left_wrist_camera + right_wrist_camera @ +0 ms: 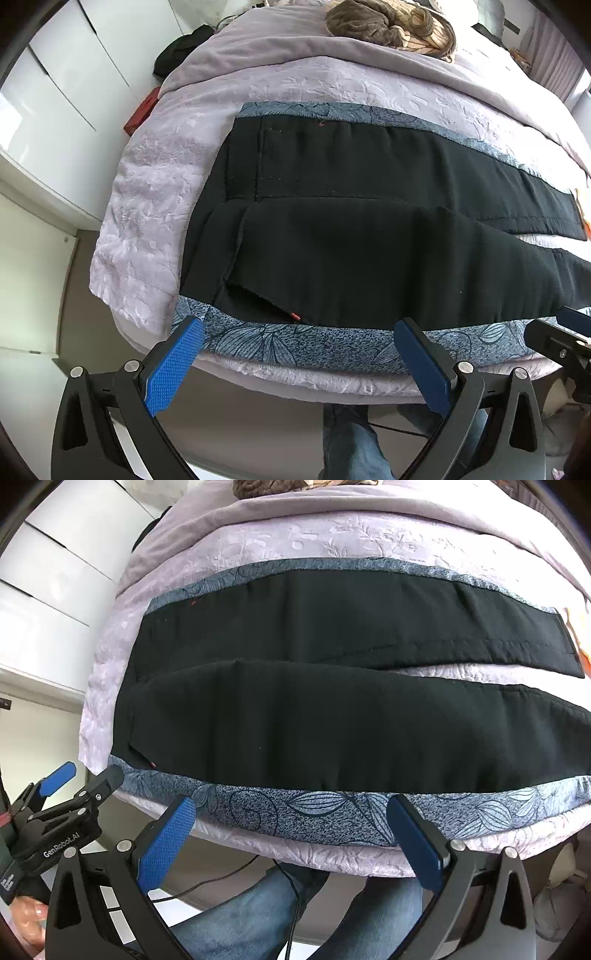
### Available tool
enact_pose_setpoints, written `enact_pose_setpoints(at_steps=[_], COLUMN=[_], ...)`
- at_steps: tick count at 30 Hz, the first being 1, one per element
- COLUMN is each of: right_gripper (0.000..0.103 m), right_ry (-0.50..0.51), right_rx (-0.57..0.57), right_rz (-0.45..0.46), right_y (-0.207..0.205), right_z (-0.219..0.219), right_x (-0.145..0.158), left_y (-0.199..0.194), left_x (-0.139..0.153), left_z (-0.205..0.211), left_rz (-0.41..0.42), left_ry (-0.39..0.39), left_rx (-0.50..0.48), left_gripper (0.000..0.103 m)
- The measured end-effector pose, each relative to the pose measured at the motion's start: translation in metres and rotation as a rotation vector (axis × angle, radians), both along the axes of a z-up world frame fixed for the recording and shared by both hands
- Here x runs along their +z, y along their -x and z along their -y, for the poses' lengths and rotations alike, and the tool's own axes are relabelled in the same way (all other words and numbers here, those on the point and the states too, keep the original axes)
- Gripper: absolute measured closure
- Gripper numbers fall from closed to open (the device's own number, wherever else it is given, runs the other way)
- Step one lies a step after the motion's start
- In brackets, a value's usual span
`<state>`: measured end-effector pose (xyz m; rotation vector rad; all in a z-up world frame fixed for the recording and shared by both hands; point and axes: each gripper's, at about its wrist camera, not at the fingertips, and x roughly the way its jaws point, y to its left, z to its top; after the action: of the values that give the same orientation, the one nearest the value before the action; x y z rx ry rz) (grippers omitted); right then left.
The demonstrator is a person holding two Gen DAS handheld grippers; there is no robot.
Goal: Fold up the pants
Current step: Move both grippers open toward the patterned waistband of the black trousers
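Matt black cloth pants [369, 251] lie on a grey-blue speckled cloth with leaf print [295, 343]. The lilac bedspread [147, 206] looks crinkled, faintly shiny. Blue finger pads [173, 365] are knurled; the wardrobe doors [55, 110] are glossy white.

both tongs, left [299, 334] and right [291, 812], gape wide, angled downward, empty.
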<state>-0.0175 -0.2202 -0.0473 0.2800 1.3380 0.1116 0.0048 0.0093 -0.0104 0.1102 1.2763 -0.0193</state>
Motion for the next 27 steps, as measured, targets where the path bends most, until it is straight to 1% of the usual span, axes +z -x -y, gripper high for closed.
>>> enact_pose_setpoints(at_steps=[9, 19, 27], right_gripper=[0.000, 0.000, 0.000], right_ry=[0.008, 0.005, -0.002], right_rx=[0.004, 0.003, 0.000], right_rz=[-0.011, -0.017, -0.031], right_y=[0.001, -0.001, -0.001], right_z=[-0.007, -0.007, -0.009], right_x=[-0.002, -0.003, -0.006], left_y=[0.002, 0.000, 0.001], left_x=[-0.006, -0.007, -0.013], left_z=[-0.007, -0.006, -0.006], left_rz=[-0.014, -0.021, -0.041], left_ry=[0.001, -0.002, -0.008], left_rx=[0.007, 0.003, 0.000], left_gripper=[0.000, 0.000, 0.000])
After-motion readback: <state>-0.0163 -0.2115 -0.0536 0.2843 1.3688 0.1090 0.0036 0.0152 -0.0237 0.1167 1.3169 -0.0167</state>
